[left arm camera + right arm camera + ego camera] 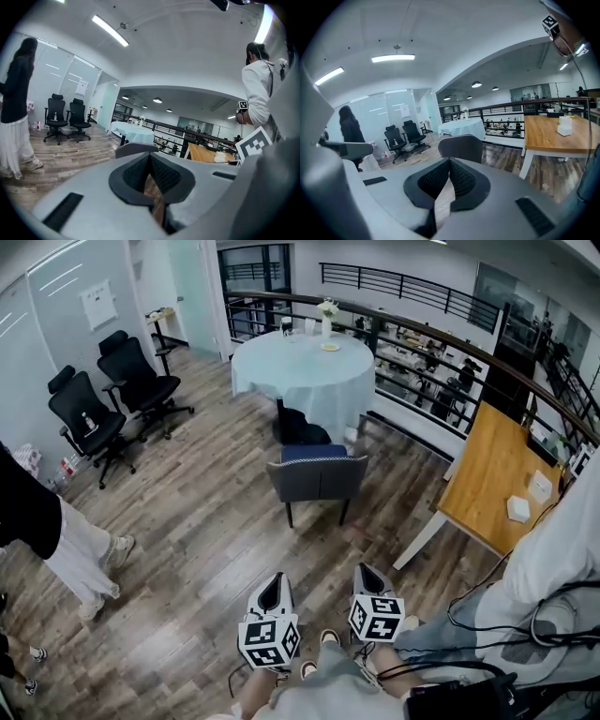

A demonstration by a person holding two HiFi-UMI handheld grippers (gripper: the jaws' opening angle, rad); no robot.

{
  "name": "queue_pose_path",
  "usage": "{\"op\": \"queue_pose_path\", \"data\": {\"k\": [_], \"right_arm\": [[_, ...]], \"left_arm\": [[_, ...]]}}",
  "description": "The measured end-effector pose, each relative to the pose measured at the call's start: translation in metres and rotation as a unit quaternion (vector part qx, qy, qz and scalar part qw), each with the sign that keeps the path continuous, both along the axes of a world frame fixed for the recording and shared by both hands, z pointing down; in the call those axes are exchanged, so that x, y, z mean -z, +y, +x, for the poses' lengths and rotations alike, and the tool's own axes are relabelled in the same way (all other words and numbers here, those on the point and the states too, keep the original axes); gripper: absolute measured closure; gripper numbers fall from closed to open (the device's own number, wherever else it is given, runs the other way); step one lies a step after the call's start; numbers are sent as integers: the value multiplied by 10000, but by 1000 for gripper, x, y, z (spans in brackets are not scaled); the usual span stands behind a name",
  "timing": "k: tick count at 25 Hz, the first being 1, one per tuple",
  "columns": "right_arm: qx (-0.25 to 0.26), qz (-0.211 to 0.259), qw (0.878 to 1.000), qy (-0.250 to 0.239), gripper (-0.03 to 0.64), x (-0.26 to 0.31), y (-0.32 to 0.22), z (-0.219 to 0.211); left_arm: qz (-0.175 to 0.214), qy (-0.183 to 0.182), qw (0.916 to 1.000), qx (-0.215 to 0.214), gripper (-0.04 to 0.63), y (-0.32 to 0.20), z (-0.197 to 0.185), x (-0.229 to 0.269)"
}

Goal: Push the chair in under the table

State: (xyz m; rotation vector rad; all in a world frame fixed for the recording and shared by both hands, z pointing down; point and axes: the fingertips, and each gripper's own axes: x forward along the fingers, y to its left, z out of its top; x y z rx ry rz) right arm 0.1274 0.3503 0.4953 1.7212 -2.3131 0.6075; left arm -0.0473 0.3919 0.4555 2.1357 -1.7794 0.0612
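**Chair dead ahead of both claws, its back turned to you**

Your left claw (276, 579) and right claw (367, 572) are both closed tight with nothing between the jaws. They sit side by side, low in front of you. The chair (317, 474) stands straight ahead of them and well apart, on the plank floor (206, 512). It is between the claws and the round bench (302, 381) with the pale cloth, near that bench but not yet tucked under it.

Expect a stiff frame of moderate weight. It has a padded grey back, a blue seat and thin dark legs, with no wheels that you can make out. The fabric should give a little under the tips and is unlikely to slip. The legs will probably drag and may catch on the plank seams, so a push high up could tip it forward. Meet the backrest near its two outer ends, one claw on each, around mid-height.

The seat opens away from the claws, towards the bench, and the backrest faces you. The chair's longest line is that backrest, running across from the left claw's side to the right claw's. Your push goes square to it, away from you.
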Motion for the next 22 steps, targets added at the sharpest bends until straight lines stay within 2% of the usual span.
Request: {"op": "queue_pose_path", "data": {"k": [6,15,22], "right_arm": [[-50,-129,9999,64,600,-16,-33,-8],[-64,-160,9998,118,600,-17,-117,-22],[-163,-257,9994,149,600,-24,-175,-14]], "left_arm": [[-98,36,9999,-23,592,-33,-10,-14],[-169,9,9999,-35,592,-117,-28,-16],[-202,6,9998,-76,592,-178,-29,-20]]}}
